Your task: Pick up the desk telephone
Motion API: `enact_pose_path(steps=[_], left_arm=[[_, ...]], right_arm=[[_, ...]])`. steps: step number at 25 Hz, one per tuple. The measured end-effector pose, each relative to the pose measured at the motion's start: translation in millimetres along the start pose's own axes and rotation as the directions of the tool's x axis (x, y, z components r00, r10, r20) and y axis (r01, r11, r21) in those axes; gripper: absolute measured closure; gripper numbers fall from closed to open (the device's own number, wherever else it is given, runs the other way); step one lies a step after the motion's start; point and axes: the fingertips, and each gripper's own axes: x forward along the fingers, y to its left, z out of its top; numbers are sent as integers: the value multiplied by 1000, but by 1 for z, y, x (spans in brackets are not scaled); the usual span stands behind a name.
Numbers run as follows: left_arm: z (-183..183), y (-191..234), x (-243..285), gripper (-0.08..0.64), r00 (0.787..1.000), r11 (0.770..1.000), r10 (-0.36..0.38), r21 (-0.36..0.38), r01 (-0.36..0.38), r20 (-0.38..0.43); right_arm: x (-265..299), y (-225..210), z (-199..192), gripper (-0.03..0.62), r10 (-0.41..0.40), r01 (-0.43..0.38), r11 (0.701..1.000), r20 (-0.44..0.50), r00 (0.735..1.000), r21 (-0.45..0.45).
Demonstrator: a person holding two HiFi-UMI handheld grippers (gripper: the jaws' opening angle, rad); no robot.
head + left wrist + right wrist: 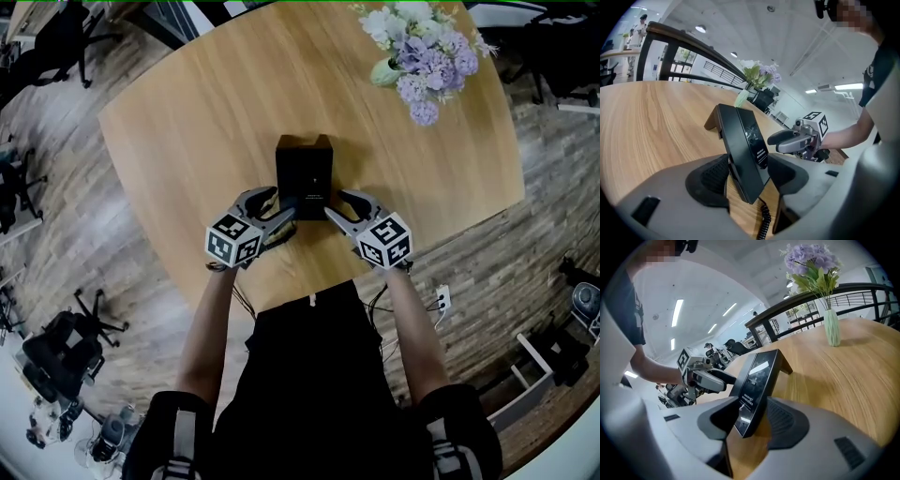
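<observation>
Clenching the desk telephone [304, 169] by its near corners, the left gripper [287, 212] and right gripper [330, 209] hold it between their fingers over the worktop [187, 122]. Only the left gripper view shows a coiled cord [764, 222] below the fingers, cut off at the edge.

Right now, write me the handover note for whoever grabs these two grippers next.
Left gripper: jaws closed on the near left edge of the desk telephone.
Right gripper: jaws closed on its near right edge.
Position: the phone sits mid-table, tilted, with its far stand apparently on the wood. The coiled cord hangs below the near end.
Done: both grips taken.
Left: probably raise both grippers together, level, minding the cord. The flower vase stands apart at the far right corner.
</observation>
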Motion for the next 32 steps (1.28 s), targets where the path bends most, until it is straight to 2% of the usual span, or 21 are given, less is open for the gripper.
enact_pose_path(steps=[5, 9, 17, 22, 32], left_arm=[[-1, 8, 17, 280, 999, 999, -36, -14, 35, -22], [-4, 11, 30, 256, 997, 998, -60, 7, 61, -58], [-4, 15, 43, 255, 993, 996, -77, 30, 80, -89], [1, 10, 55, 255, 990, 994, -100, 40, 104, -95], [0, 11, 62, 255, 987, 991, -133, -6, 133, -89]], right_arm=[[11, -6, -3, 403, 19, -19, 999, -8, 1000, 30], [19, -5, -9, 388, 46, -45, 998, -26, 999, 54], [31, -7, -7, 385, 53, -53, 991, -3, 999, 120], [32, -11, -8, 387, 62, -60, 990, -7, 998, 127], [40, -15, -11, 387, 95, -95, 972, 11, 995, 217]])
